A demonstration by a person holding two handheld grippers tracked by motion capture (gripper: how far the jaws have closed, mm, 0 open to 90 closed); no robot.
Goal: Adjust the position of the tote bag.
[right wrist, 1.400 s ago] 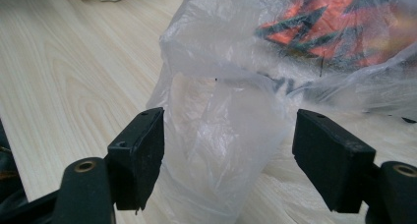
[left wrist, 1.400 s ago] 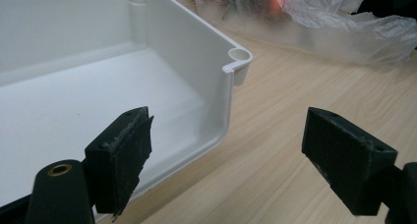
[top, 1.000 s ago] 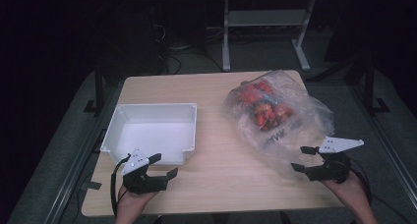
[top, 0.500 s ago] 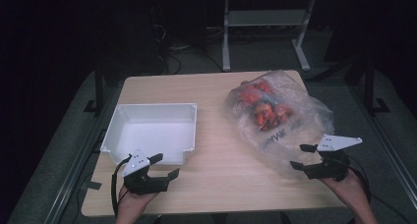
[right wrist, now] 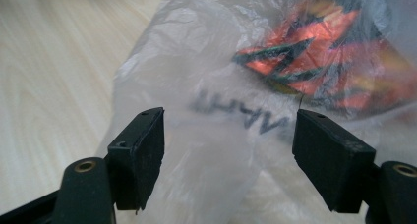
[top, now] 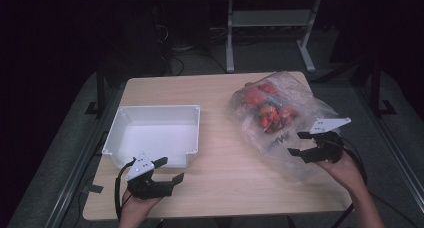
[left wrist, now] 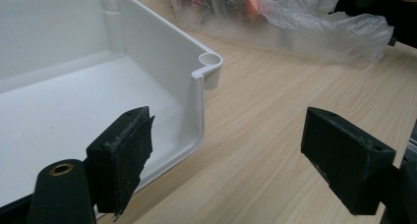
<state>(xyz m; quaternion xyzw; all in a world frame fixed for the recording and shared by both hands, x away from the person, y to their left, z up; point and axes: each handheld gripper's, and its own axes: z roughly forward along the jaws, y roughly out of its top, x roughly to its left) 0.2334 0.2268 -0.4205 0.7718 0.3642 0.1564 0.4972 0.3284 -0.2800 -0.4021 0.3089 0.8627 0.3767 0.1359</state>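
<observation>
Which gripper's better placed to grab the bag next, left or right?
Right. The right gripper hangs open right at the plastic bag, jaws straddling its film in the right gripper view. The left gripper is open by the white bin, across the table.

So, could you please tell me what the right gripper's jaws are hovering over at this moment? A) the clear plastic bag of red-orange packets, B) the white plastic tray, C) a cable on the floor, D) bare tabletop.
A: the right gripper has its jaws spread open over the clear plastic bag, with printed letters and red-orange packets showing through the film just ahead.
</observation>
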